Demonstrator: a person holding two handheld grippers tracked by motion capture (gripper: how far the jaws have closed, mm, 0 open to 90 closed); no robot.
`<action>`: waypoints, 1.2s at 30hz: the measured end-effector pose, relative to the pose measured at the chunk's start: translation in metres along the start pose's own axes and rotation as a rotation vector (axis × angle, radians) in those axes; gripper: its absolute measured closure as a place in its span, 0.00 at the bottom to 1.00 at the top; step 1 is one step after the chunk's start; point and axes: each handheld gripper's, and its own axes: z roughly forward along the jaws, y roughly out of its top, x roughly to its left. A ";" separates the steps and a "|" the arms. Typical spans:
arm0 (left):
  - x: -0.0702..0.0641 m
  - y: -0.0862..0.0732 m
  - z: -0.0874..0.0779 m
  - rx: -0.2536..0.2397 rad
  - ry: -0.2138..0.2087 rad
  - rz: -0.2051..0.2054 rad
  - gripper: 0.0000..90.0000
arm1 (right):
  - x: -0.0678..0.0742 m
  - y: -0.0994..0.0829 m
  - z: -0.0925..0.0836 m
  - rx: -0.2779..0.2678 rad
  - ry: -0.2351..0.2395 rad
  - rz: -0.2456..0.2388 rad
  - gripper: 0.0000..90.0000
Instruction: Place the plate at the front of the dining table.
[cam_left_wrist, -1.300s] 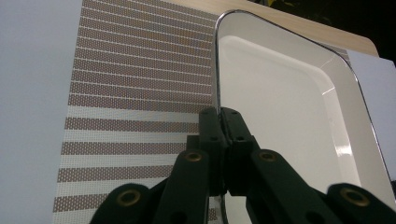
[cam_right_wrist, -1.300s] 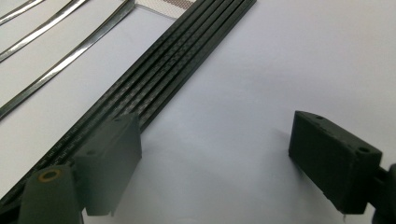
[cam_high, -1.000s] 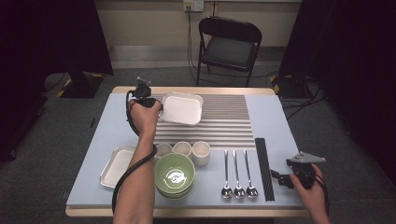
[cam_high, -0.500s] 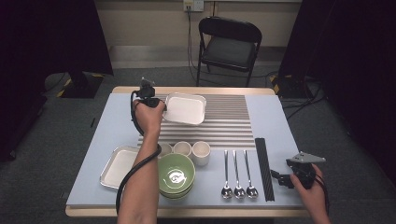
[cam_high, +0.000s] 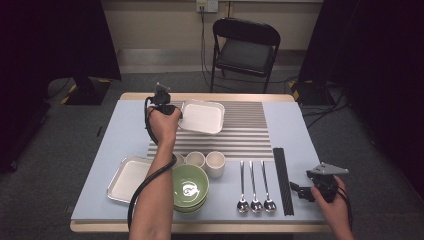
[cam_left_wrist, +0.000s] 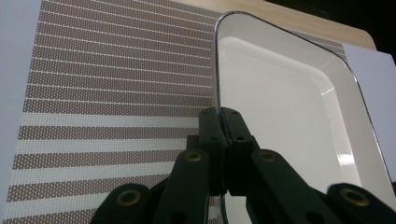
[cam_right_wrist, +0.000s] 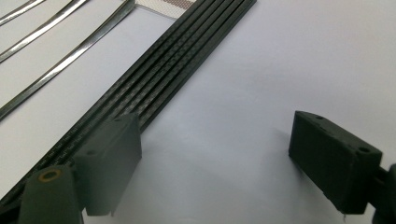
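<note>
While pinched by left gripper (cam_left_wrist: 223, 122), white tray (cam_high: 201, 117) empty, tilted above striped mat (cam_high: 245, 135)

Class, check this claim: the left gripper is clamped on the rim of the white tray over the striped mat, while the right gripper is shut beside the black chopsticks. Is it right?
One slip: the right gripper is open, jaws wide apart in the right gripper view, beside the black chopsticks. The left gripper does clamp the white tray rim over the striped mat.
</note>
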 end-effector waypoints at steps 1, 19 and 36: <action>0.000 0.000 0.000 0.000 0.000 -0.004 0.98 | 0.000 0.000 0.000 0.000 0.000 0.000 0.18; -0.006 0.000 0.007 0.008 0.011 0.000 0.99 | 0.000 0.000 0.000 0.001 0.003 0.001 0.18; -0.007 -0.002 0.013 0.019 0.029 -0.003 0.98 | 0.000 0.000 0.000 0.001 0.003 0.002 0.18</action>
